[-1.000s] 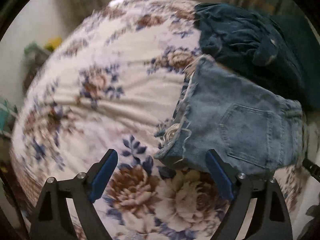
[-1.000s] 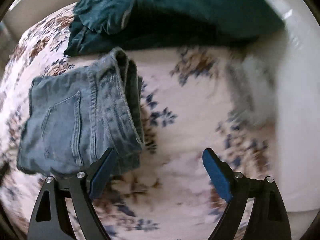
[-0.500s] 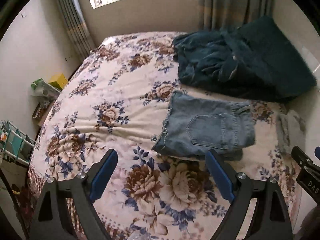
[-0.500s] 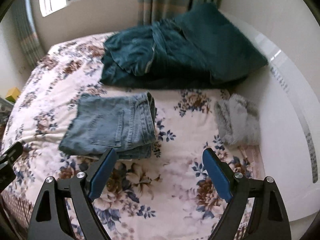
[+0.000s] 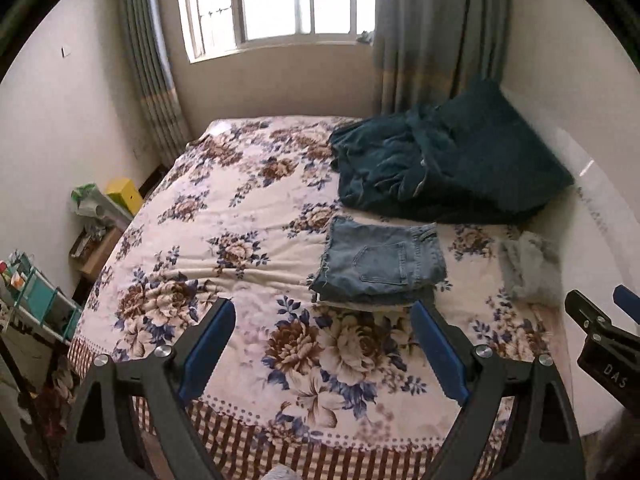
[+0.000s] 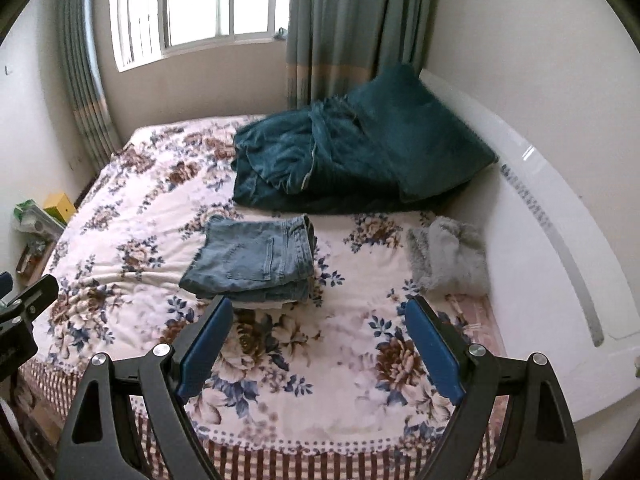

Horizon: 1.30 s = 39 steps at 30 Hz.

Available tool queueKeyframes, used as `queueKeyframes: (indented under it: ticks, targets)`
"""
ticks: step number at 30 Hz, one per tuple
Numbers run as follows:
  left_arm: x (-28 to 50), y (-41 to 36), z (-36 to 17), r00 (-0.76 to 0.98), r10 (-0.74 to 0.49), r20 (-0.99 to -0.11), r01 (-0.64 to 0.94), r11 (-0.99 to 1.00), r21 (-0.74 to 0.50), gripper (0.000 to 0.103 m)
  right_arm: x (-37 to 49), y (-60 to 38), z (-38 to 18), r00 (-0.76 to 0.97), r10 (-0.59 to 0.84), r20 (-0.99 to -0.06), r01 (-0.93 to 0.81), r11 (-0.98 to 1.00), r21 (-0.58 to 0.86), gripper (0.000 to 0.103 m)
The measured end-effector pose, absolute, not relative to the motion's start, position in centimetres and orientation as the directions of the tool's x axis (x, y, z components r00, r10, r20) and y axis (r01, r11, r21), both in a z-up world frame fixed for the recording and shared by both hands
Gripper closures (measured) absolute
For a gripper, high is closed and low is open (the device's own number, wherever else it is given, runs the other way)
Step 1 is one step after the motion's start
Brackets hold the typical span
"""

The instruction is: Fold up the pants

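The light blue denim pants (image 5: 380, 262) lie folded into a compact rectangle on the floral bedspread (image 5: 224, 240), back pocket up. They also show in the right wrist view (image 6: 252, 262). My left gripper (image 5: 324, 344) is open and empty, held back over the near edge of the bed, well short of the pants. My right gripper (image 6: 316, 340) is open and empty too, likewise pulled back from the pants. The right gripper's body shows at the right edge of the left wrist view (image 5: 600, 340).
A dark teal blanket and pillow (image 5: 448, 168) lie heaped beyond the pants. A grey fluffy item (image 6: 448, 258) lies to the right by the white headboard (image 6: 560, 240). Shelves and clutter (image 5: 36, 292) stand left of the bed. A window and curtains are behind.
Both grippers have pulled far back and up from the folded pants, from close over them to beyond the bed's near edge. The pants stay folded in place.
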<state>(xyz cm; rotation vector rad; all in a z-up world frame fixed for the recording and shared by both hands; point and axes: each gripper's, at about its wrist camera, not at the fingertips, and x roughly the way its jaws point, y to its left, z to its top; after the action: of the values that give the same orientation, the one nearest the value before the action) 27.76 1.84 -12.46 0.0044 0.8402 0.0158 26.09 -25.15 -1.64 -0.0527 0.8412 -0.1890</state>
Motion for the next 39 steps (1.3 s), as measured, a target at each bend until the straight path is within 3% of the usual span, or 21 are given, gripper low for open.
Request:
queueKeyframes:
  ticks: [16, 19, 20, 21, 32, 39]
  targets:
    - [14.6, 3.5, -4.4, 0.744, -0.039, -0.667, 0.066, 0.998, 0.015, 0.013, 7.2, -19.9, 9.6, 0.743, -0.131, -0.657, 0.134, 0.99, -0.046, 0.013]
    - [13.4, 3.2, -3.7, 0.753, -0.032, -0.657, 0.055, 0.998, 0.014, 0.013, 5.7, -20.0, 10.8, 0.746, -0.117, -0.655, 0.117, 0.992, -0.043, 0.007]
    - [13.3, 3.0, -3.6, 0.756, -0.025, -0.654, 0.047, 0.999, 0.017, 0.004, 5.4, -20.0, 11.0, 0.75, -0.121, -0.651, 0.115, 0.992, -0.052, 0.006]
    - [13.2, 2.9, -3.6, 0.757, -0.022, -0.653, 0.041, 0.999, 0.014, 0.0, 5.4, -20.1, 11.2, 0.753, -0.121, -0.647, 0.113, 0.992, -0.054, 0.005]
    - [16.4, 1.9, -5.5, 0.759, 0.045, -0.65, -0.034, 0.999, 0.029, 0.0, 12.1, -22.5, 9.1, 0.763, -0.156, -0.627, 0.144, 0.987, -0.07, 0.003]
    - [18.8, 1.9, -7.5, 0.739, 0.077, -0.67, -0.057, 0.997, 0.052, 0.0, 16.7, -23.3, 6.3, 0.73, -0.157, -0.665, 0.153, 0.986, -0.065, 0.003]
